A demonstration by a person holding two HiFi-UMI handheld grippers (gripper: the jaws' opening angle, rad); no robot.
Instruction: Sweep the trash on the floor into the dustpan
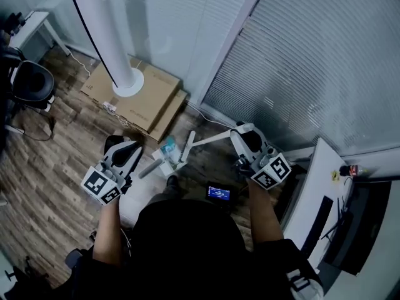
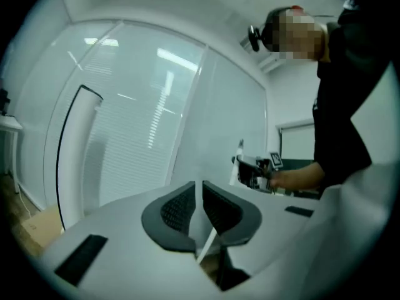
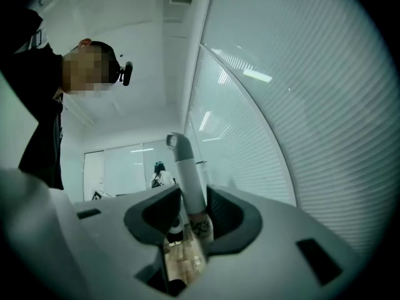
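Trash, bluish and white scraps (image 1: 167, 147), lies in the small white plastic dustpan (image 1: 161, 167), between my tongs over the brown wood-plank floor (image 1: 56, 149). My left tongs (image 2: 199, 192) pinch the pan's thin pale handle (image 2: 207, 244). My right tongs (image 3: 192, 199) clamp the round pale-grey broom handle (image 3: 186, 167).

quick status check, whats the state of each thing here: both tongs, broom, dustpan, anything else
left tongs: nearly closed, thin slit, nothing gripped
right tongs: closed on the broom handle
dustpan: on the floor, in neither tongs
blinds: slats closed
small screen: lit
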